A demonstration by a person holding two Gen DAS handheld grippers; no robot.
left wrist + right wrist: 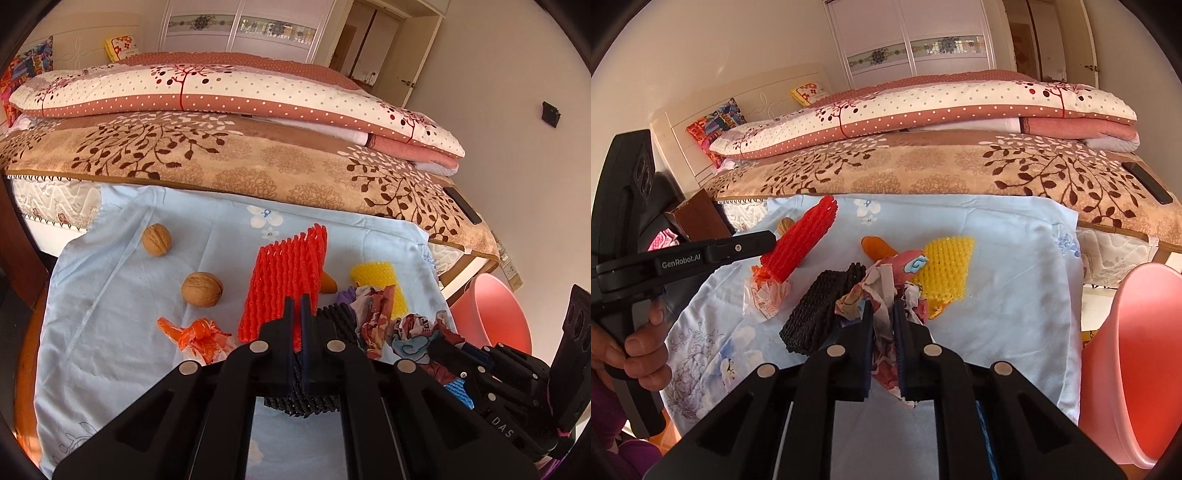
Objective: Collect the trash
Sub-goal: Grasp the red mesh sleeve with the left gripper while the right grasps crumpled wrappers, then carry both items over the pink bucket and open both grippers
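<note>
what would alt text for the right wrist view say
The right gripper is shut on crumpled printed paper above a light blue cloth, with a pink bin at right. The left gripper holds a red foam net; black and yellow nets lie nearby.

Red foam net sleeve (pixel 284 284), yellow one (pixel 947 266) and black one (pixel 818 310): soft ribbed mesh foam, matt. Crumpled wrapper paper (pixel 882 291) printed, creased; orange plastic wrapper (pixel 199 336) glossy and crinkled; walnuts (pixel 202 289) rough, woody shell. Light blue cloth (pixel 110 295) smooth woven cotton-like; pink bin (pixel 1137 354) smooth semi-gloss plastic; grippers matt black plastic with metal pins.
</note>
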